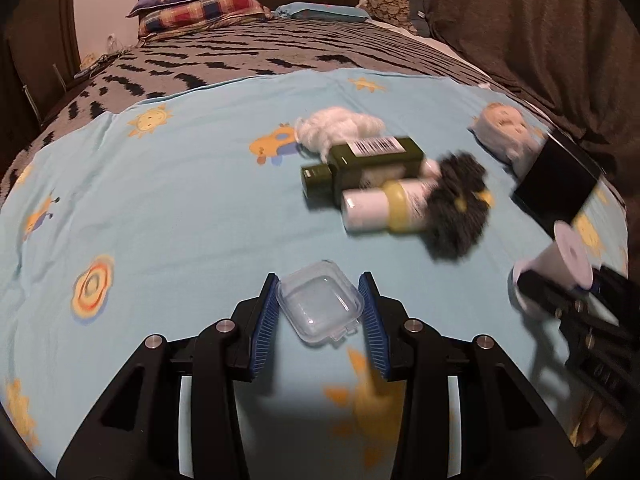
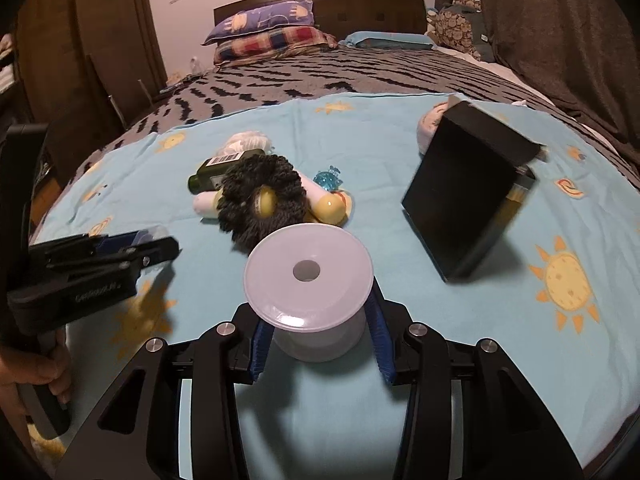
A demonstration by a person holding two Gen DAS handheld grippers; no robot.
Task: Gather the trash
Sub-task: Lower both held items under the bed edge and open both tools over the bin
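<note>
My left gripper (image 1: 320, 304) is shut on a small clear plastic box (image 1: 318, 306), held just above the light blue sheet (image 1: 168, 208). My right gripper (image 2: 316, 320) is shut on a white plastic spool (image 2: 308, 276); it also shows in the left wrist view (image 1: 560, 268) at the right. A pile lies mid-sheet: a dark green bottle (image 1: 368, 164), a white and yellow bottle (image 1: 384, 206), a dark fluffy scrunchie (image 1: 456, 212) and a white cotton wad (image 1: 340, 126). A black box (image 2: 464, 188) stands tilted at the right.
A small blue wrapped item (image 2: 329, 179) lies behind the pile. A rolled printed cloth (image 1: 504, 128) sits by the black box. A grey and black patterned blanket (image 2: 320, 76) and pillows (image 2: 264, 32) lie beyond. A dark curtain (image 2: 560, 40) hangs on the right.
</note>
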